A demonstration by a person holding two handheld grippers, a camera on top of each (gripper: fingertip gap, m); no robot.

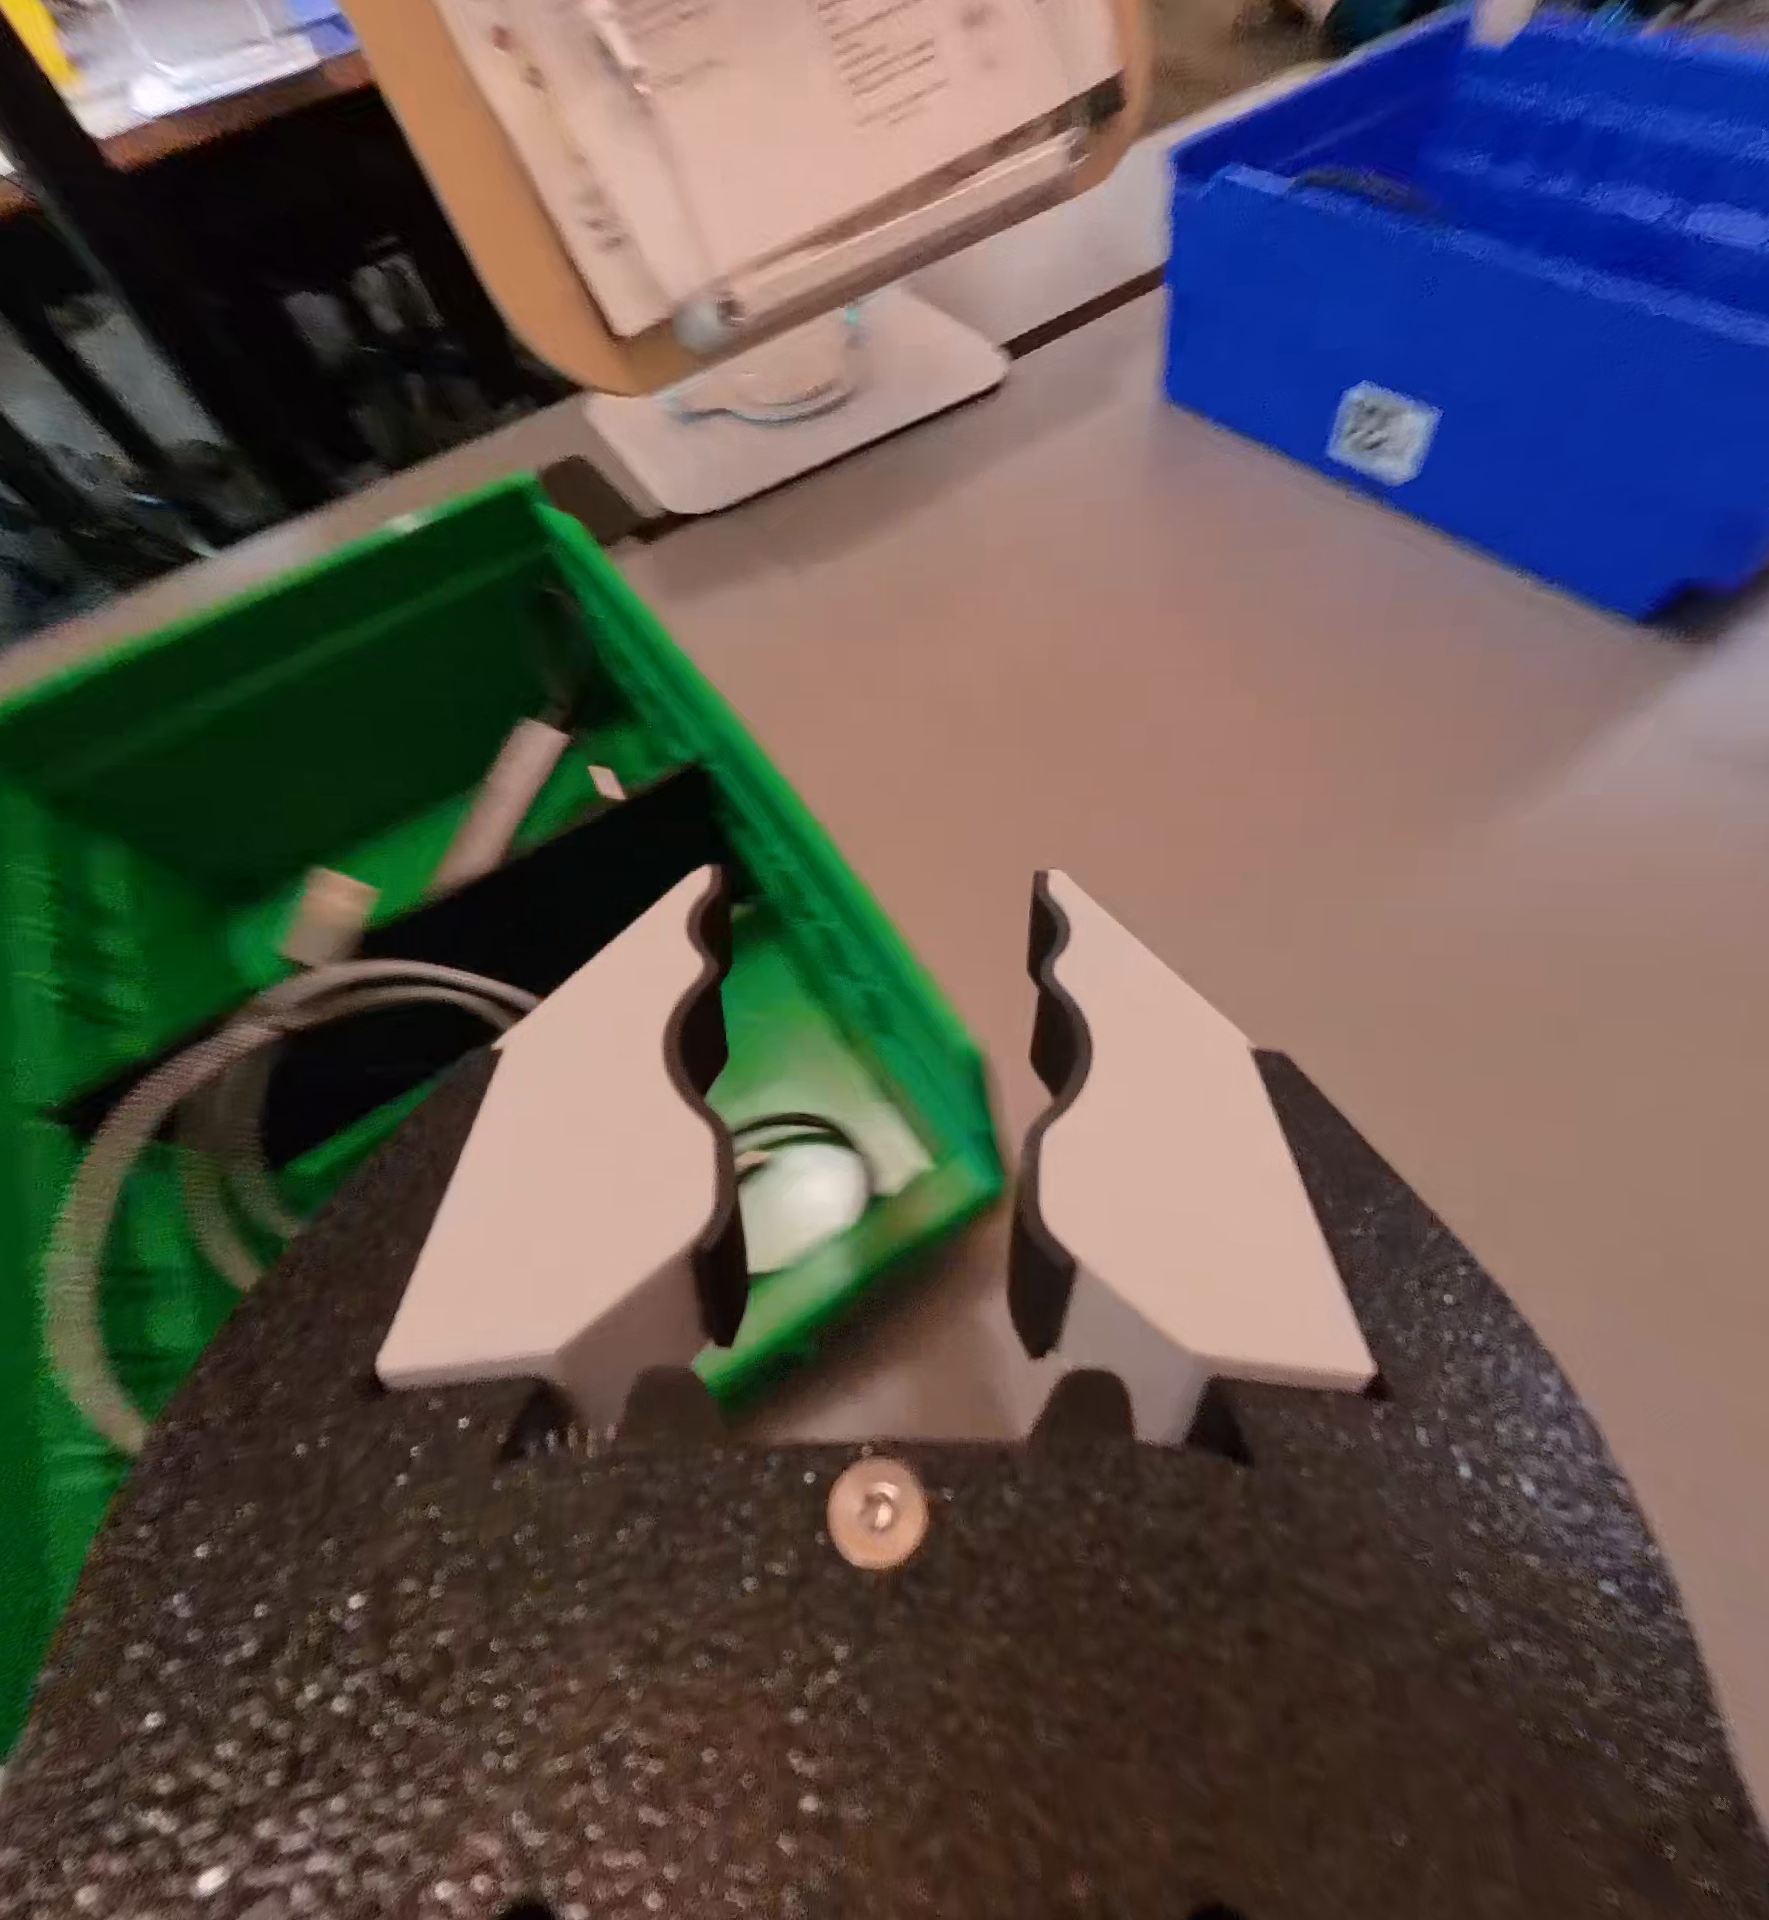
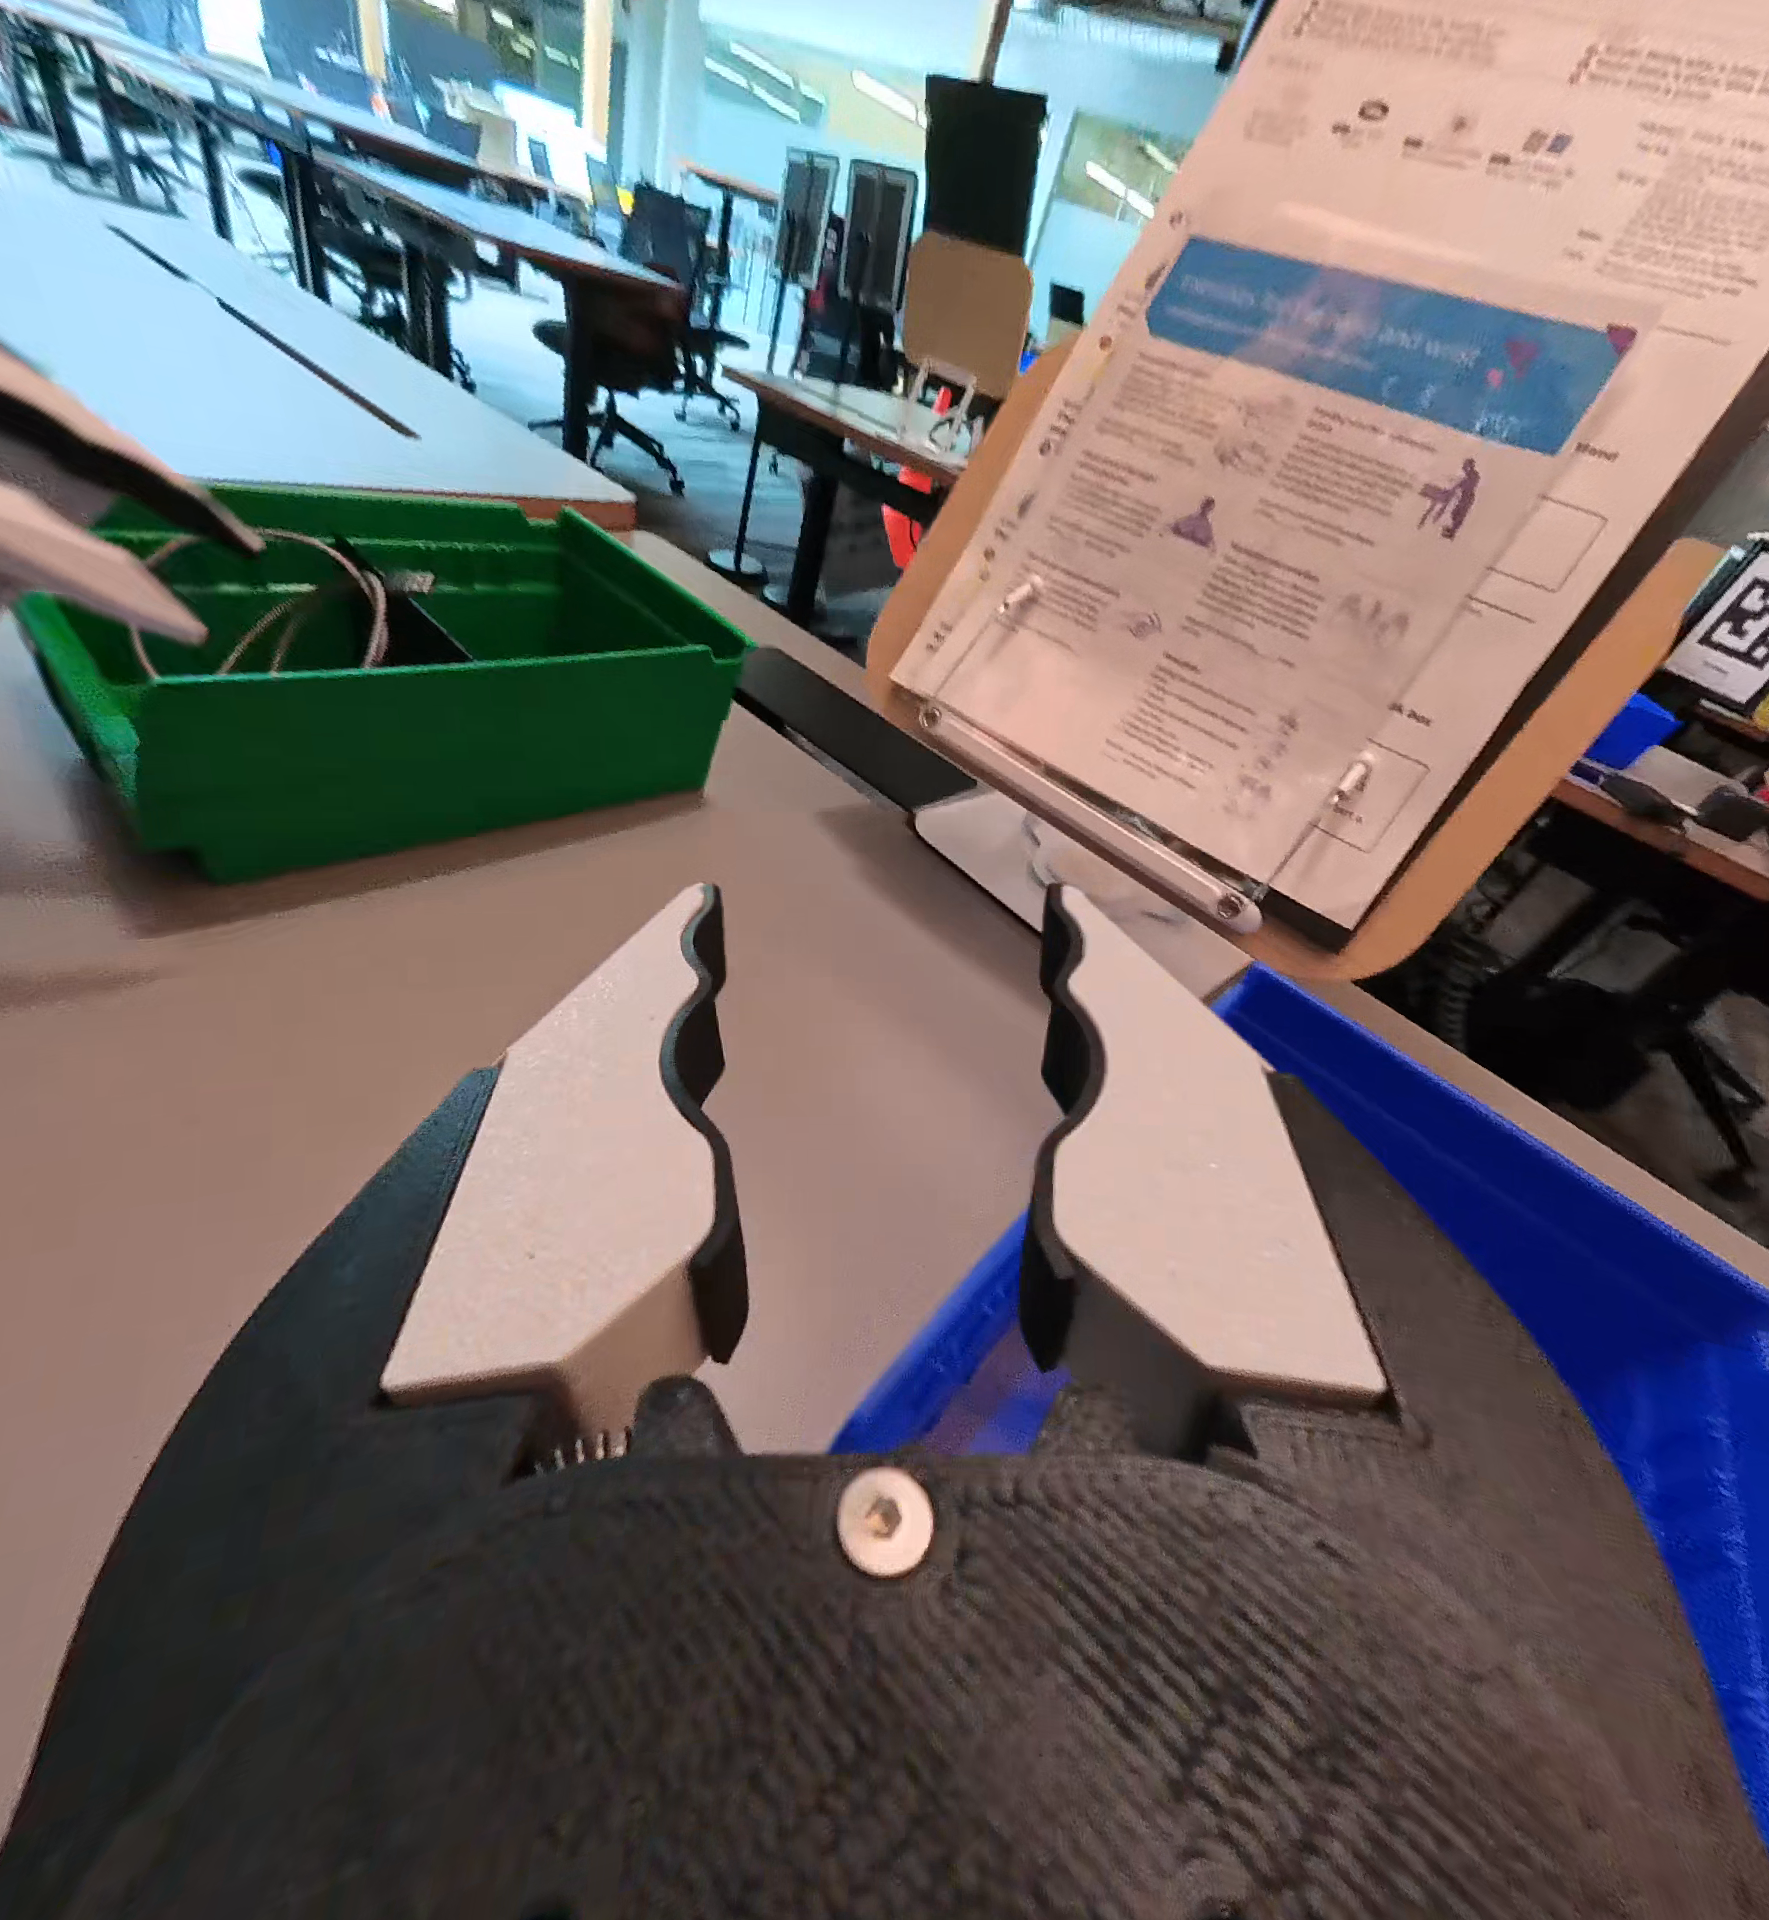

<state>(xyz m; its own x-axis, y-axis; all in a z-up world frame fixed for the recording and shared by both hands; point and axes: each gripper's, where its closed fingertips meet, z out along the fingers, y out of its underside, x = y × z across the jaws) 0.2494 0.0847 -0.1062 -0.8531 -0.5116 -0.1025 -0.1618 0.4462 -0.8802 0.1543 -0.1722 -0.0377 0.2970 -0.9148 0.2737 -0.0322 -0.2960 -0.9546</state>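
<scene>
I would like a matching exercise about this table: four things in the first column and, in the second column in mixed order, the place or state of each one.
Column one:
1. left gripper
2. right gripper
3. grey cable
4. document stand

Column two:
a. coiled inside the green bin
b. open, above the near edge of the blue bin
c. tilted, holding printed sheets behind a clear cover
d. open, over the corner of the green bin

Pairs: 1-d, 2-b, 3-a, 4-c
</scene>
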